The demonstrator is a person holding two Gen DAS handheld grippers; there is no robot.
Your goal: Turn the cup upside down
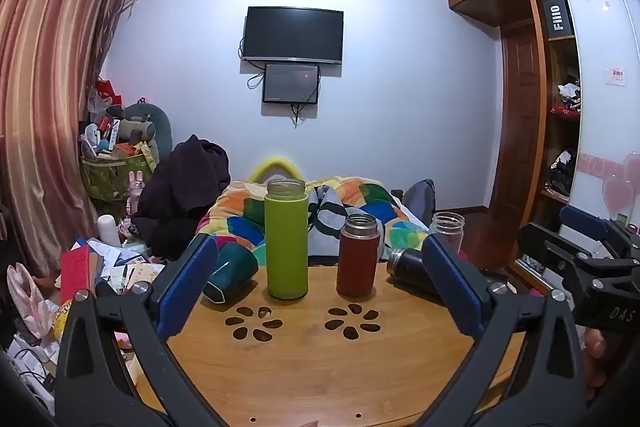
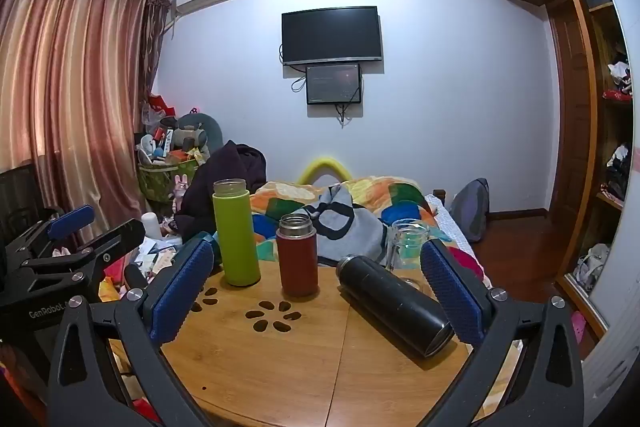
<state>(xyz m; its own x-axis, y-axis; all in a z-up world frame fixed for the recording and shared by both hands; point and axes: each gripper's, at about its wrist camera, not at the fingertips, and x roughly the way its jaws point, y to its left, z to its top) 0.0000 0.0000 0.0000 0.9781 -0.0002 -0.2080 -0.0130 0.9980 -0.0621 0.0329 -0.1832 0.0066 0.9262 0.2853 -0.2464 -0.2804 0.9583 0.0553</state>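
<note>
A tall green cup point(image 1: 286, 241) point(image 2: 236, 233) and a shorter red cup point(image 1: 358, 261) point(image 2: 297, 254) stand upright, mouths up, on the round wooden table point(image 1: 320, 367) point(image 2: 304, 367). A black flask point(image 1: 410, 269) point(image 2: 394, 303) lies on its side at the right. A dark teal cup point(image 1: 230, 273) lies on its side at the left. A clear glass jar point(image 1: 448, 229) point(image 2: 406, 245) stands at the far right edge. My left gripper point(image 1: 320, 287) is open and empty, short of the cups. My right gripper point(image 2: 316, 291) is open and empty, its right pad beside the black flask.
The table top has two flower-shaped cut-outs point(image 1: 252, 323) point(image 1: 352, 321). A bed with a colourful quilt point(image 1: 352, 199) lies behind the table. Clutter and papers point(image 1: 112, 259) fill the left side. A wardrobe point(image 1: 560, 107) stands at the right. The other gripper point(image 1: 592, 259) shows at the right edge.
</note>
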